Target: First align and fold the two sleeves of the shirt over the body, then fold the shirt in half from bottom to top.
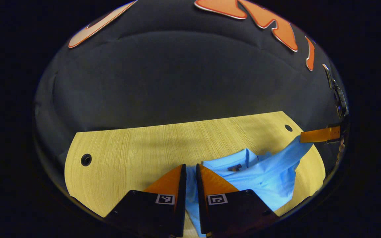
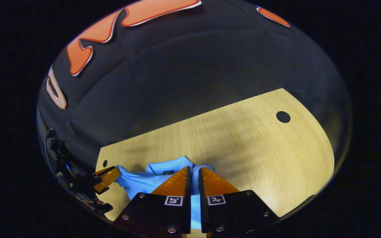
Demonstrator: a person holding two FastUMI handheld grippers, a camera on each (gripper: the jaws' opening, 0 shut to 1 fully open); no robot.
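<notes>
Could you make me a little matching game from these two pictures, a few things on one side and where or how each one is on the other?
Things:
1. light blue collared shirt
2. pale wooden table
3. round dark hole in the tabletop
4. left gripper

Place or state:
A. pinching blue cloth between its fingers
B. far right part of the table, away from the shirt, in the right gripper view
C. lifted and stretched at two points
D. underneath the shirt

Pairs: 1-C, 2-D, 3-B, 4-A

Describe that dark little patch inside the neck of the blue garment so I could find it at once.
Start at the pale wooden table and go to the light blue shirt lying on it. Its collar faces the booth's dark wall; just inside sits a small dark label. It is the one dark mark on otherwise plain blue cloth.
</notes>
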